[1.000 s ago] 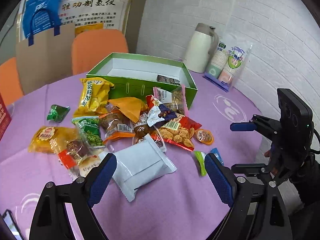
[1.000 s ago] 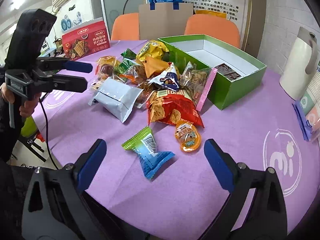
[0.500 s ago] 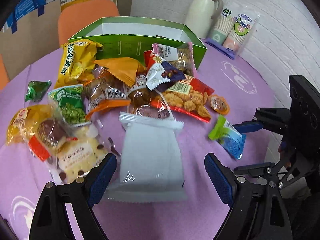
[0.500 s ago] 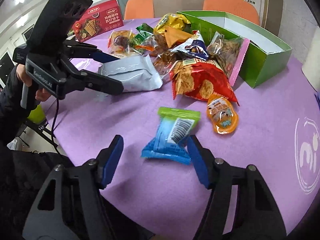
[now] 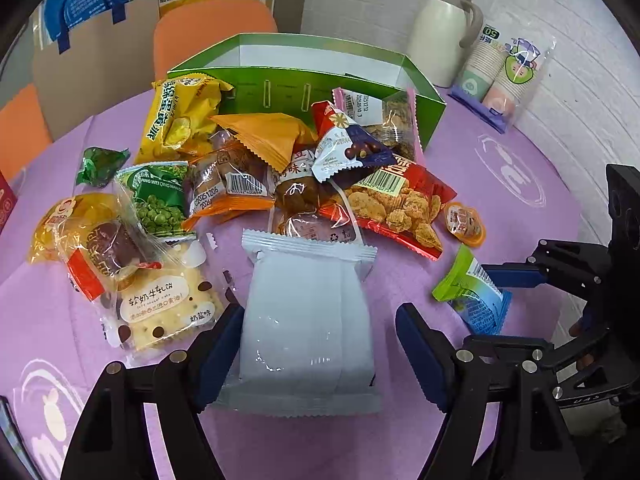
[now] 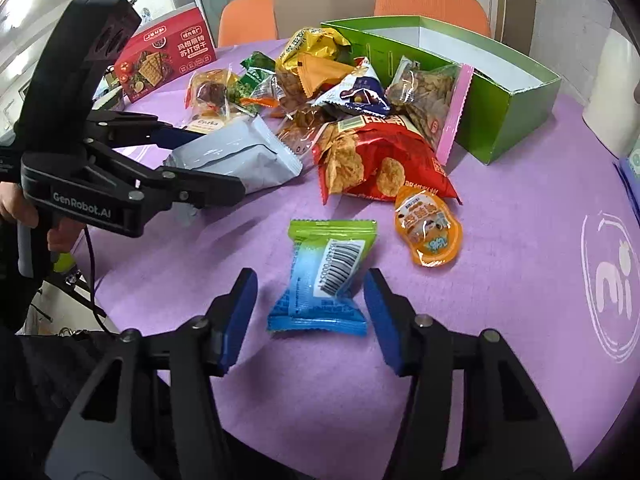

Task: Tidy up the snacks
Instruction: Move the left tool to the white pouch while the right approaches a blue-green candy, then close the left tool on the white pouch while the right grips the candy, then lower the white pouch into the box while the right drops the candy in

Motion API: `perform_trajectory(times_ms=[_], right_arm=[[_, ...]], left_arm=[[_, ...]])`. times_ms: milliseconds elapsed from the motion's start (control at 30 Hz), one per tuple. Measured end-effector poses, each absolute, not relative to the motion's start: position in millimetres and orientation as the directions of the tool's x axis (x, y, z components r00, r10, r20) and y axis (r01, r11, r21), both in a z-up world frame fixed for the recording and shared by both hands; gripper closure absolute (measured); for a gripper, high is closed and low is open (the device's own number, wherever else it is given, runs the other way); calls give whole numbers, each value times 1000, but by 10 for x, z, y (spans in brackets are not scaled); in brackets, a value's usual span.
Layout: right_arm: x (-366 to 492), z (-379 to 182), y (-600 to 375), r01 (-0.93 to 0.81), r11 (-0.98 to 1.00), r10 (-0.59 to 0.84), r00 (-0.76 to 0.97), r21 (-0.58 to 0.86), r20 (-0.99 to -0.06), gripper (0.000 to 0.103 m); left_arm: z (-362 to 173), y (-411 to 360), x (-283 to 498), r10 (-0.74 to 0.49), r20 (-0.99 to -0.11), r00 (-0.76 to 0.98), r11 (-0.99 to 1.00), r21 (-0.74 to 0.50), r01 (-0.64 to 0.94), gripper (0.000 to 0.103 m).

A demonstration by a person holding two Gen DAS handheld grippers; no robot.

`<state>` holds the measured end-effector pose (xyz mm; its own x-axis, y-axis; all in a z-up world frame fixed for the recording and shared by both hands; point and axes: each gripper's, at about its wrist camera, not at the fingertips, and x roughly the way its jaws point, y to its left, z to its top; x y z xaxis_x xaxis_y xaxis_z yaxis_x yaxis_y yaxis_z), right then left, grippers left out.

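A pile of snack packets lies on the purple table in front of an open green box [image 5: 340, 80] [image 6: 508, 96]. In the left wrist view my left gripper [image 5: 320, 352] is open, its blue pads either side of a pale grey packet [image 5: 308, 320] [image 6: 236, 156]; the left pad touches the packet's edge. In the right wrist view my right gripper [image 6: 310, 312] is open around a green and blue packet [image 6: 324, 276] [image 5: 472, 292], with small gaps at both pads. A red chip bag [image 6: 372, 156] and a small orange pouch [image 6: 428, 228] lie just beyond.
A white thermos [image 5: 444, 32] and a sleeve of paper cups [image 5: 504, 72] stand at the back right. A red cracker box [image 6: 164, 56] stands at the far left. Orange chairs [image 6: 432, 4] and a paper bag sit behind the table. A hand [image 6: 24, 212] holds the left gripper.
Both grippers have come down and forward. The left one now straddles the grey packet and has narrowed. The right one has narrowed around the green and blue packet.
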<state>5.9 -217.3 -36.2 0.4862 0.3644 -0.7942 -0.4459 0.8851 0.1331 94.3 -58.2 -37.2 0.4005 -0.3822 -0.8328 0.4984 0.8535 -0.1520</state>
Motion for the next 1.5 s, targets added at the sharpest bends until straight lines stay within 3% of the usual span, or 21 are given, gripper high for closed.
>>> perform_trajectory(times_ms=[67,100,200,433,700,933,1300,1333,1367,1400,1433,1500], right_arm=[[66,-364,-2178,-440,889,358,496,126,-791,50],[67,-363,-2175,-437,893,344,506,109,-791,64],[66,-345,-2195,-432,894,351,505,122,-789,71],[41,227,-2227,-464,882,388,620,80,-682,71],[629,726,-2511,-321,944,310,771,82,-556,71],[1235,598,-2640,-214,965,262,773,151,-577,71],[1794,120,-2730,-159,969,244,695,187,-677,70],[1816,94,-2717,-168,969,247,690,181,-680,69],[1844,85,-2712,-180,969,248,687,171,-683,67],[1837,90,-2699,-194,969,247,686,155,-684,55],[1809,128,-2700,-198,972,232,699,129,-677,35],[1726,231,-2723,-181,981,185,747,73,-639,17]], left_arm=[[-401,-575,970,-379,-833,403,857,-152,492,39],[-417,-572,990,-380,-834,401,857,-153,493,44],[-404,-579,966,-383,-829,407,859,-157,488,46],[75,-413,947,-494,-743,451,836,-264,481,46],[645,-477,1409,-522,-622,584,846,-292,445,46],[701,-822,2065,-478,-627,615,875,-280,394,46],[352,-1198,2723,-440,-674,593,894,-263,364,45],[333,-1197,2742,-437,-674,596,896,-265,357,44],[322,-1186,2754,-429,-677,598,900,-264,346,31],[324,-1174,2771,-413,-685,600,908,-259,330,14],[332,-1143,2763,-398,-684,611,916,-254,312,11],[380,-1078,2710,-404,-664,629,913,-257,316,11]])
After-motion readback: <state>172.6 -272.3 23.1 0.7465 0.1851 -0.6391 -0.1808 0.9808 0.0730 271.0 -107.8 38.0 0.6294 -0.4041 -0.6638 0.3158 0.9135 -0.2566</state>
